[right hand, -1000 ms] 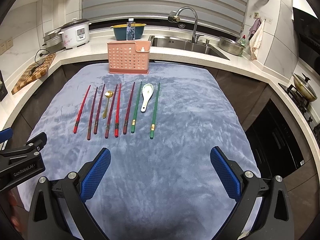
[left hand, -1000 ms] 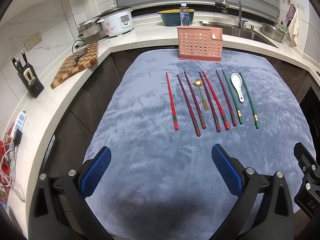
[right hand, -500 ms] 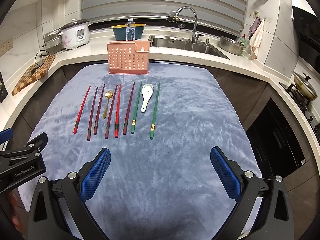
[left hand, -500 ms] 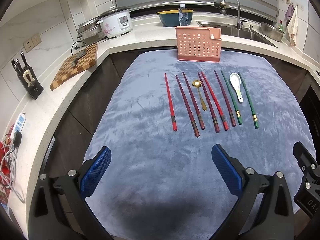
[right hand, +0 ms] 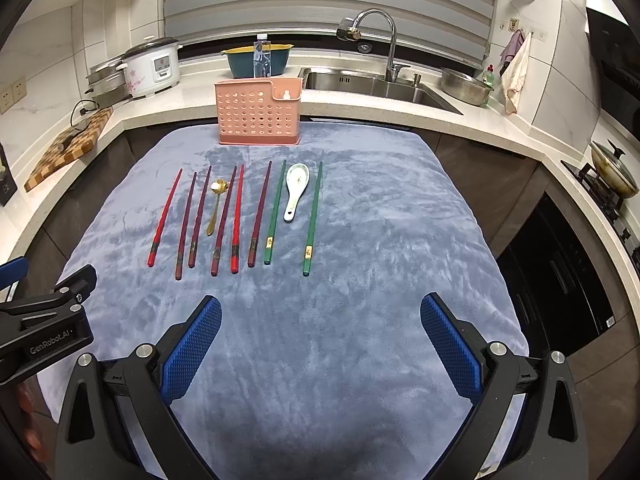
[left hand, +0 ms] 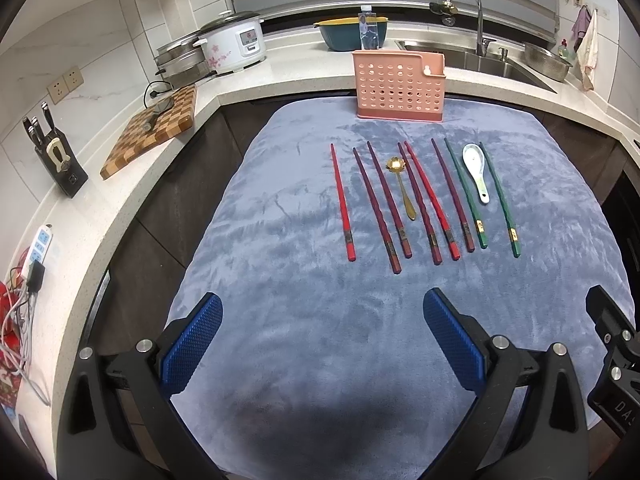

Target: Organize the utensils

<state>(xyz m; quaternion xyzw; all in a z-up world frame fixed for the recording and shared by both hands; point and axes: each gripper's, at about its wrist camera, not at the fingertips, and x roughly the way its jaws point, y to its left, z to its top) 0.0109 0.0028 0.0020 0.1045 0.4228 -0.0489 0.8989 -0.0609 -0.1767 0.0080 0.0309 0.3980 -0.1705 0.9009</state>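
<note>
Several chopsticks lie side by side on a grey-blue cloth: red chopsticks, maroon ones and two green chopsticks. A gold spoon and a white ceramic spoon rest among them. A pink perforated utensil holder stands upright at the cloth's far edge. My left gripper hovers open, near the front, short of the chopsticks. My right gripper is open too, holding nothing.
A white counter wraps around. On it are a checkered cutting board, a knife block, a rice cooker, a teal bowl and a sink with faucet. A power strip lies left, a stove pot right.
Both views have shifted very slightly; the utensils sit marginally higher in the left wrist view. Nothing on the cloth has moved and both grippers stay open.
</note>
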